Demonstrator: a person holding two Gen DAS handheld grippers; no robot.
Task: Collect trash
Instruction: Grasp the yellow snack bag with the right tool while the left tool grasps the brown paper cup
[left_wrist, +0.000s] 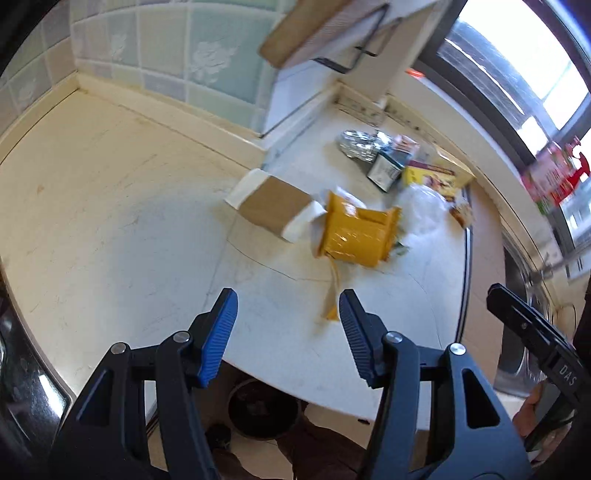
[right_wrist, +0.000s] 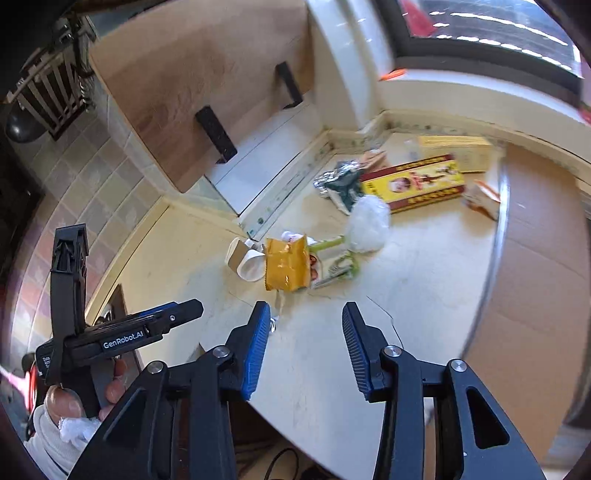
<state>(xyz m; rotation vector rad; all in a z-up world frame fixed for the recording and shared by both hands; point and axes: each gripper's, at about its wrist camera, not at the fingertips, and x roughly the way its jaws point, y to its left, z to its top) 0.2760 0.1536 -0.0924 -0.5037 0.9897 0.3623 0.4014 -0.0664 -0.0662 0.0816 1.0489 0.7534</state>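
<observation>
The left claw (left_wrist: 288, 325) hangs over the near edge of the desk (left_wrist: 110, 221), wide open and empty; a bin (left_wrist: 262, 410) shows on the floor below that edge. Ahead of it, mid-desk, lies a brown-and-white carton (left_wrist: 273, 206), touching a yellow pouch (left_wrist: 358, 236) just to its right. A torn yellow strip (left_wrist: 332, 295) trails from the pouch toward the near edge, between the fingers in this view. Further right and toward the back edge sit crumpled clear plastic (left_wrist: 421, 206), a foil wrapper (left_wrist: 358, 146) and a red-and-yellow box (left_wrist: 432, 177). The right claw (right_wrist: 306, 343) is likewise spread wide and holds nothing, above the near edge and pointed at the pouch.

By my reading nothing is yet picked up: this is the approach to the first piece. The next move calls for one claw to reach forward and down, straddle the pouch or its strip, and close; thin film may slip or bunch, so a bite on a folded edge seems wise.
</observation>
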